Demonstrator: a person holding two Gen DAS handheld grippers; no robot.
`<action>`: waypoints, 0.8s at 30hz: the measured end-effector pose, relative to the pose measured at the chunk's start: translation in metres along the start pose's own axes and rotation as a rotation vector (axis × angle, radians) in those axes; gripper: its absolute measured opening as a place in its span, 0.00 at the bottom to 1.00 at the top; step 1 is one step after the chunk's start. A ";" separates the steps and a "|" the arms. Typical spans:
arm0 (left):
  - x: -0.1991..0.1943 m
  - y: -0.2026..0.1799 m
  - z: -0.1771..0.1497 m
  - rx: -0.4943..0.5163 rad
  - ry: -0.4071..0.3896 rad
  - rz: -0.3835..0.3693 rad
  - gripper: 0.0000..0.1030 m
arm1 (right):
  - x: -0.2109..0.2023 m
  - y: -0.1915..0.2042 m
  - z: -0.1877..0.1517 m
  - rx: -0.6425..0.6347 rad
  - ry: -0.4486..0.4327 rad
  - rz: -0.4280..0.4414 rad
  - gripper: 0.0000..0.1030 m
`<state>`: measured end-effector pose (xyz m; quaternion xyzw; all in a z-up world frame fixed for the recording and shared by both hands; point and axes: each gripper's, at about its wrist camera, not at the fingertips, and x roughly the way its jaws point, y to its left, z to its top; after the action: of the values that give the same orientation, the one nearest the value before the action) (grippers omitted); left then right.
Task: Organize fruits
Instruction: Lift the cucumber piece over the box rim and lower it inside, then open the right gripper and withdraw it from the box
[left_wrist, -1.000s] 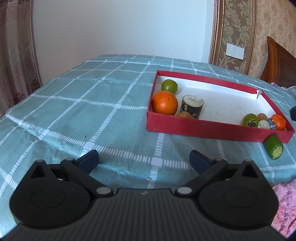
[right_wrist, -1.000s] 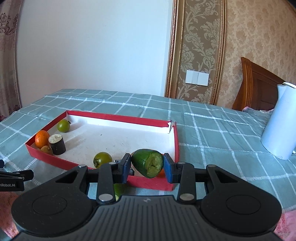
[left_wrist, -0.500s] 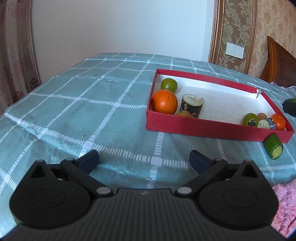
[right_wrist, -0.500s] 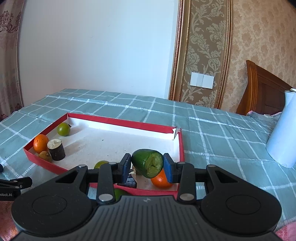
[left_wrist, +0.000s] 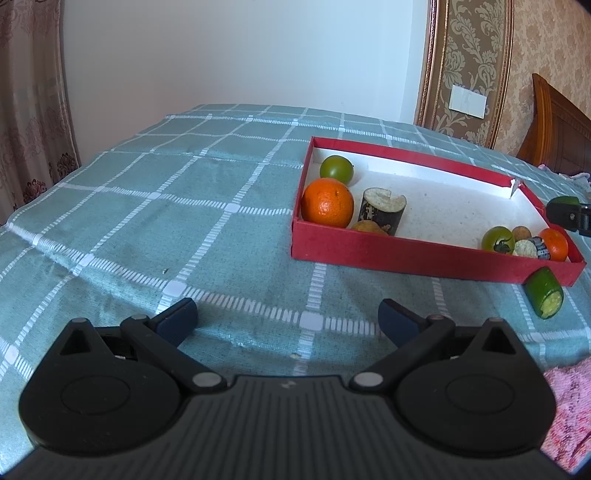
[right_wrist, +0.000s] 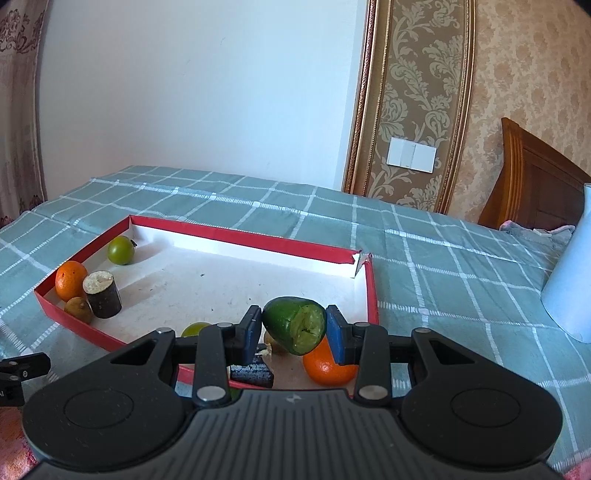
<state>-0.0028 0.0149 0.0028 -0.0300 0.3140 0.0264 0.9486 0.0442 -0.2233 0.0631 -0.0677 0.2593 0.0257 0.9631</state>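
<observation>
Right wrist: right tongs (right_wrist: 294, 329) clamp green fruit piece (right_wrist: 294, 325), ragged pale cut face; left tongs (left_wrist: 287, 317) spread, unladen.

Tray (left_wrist: 406, 254) sits on the tablecloth (left_wrist: 184, 221), right of centre in the left wrist view. In its near-left corner: orange (left_wrist: 327, 202), cut stem piece (left_wrist: 382, 210) just right of it, tomato (left_wrist: 335, 168) behind. Near-right corner holds tomato (left_wrist: 498, 240), small orange (left_wrist: 553, 244). Cucumber piece (left_wrist: 544, 292) lies outside, against the tray's front wall. Cucumber end (right_wrist: 295, 325), between the right gripper (right_wrist: 294, 329) fingers, is above the tray's right end.
</observation>
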 end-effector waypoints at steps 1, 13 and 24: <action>0.000 0.000 0.000 0.000 0.000 0.000 1.00 | 0.001 0.000 0.000 -0.002 0.000 0.000 0.35; 0.000 0.000 0.000 0.000 0.000 -0.003 1.00 | 0.007 0.001 0.002 -0.013 0.000 0.001 0.35; 0.000 0.001 0.000 -0.002 0.000 -0.005 1.00 | 0.016 -0.001 0.008 -0.001 -0.008 -0.001 0.36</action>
<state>-0.0031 0.0157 0.0028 -0.0316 0.3139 0.0245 0.9486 0.0622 -0.2225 0.0623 -0.0680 0.2554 0.0256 0.9641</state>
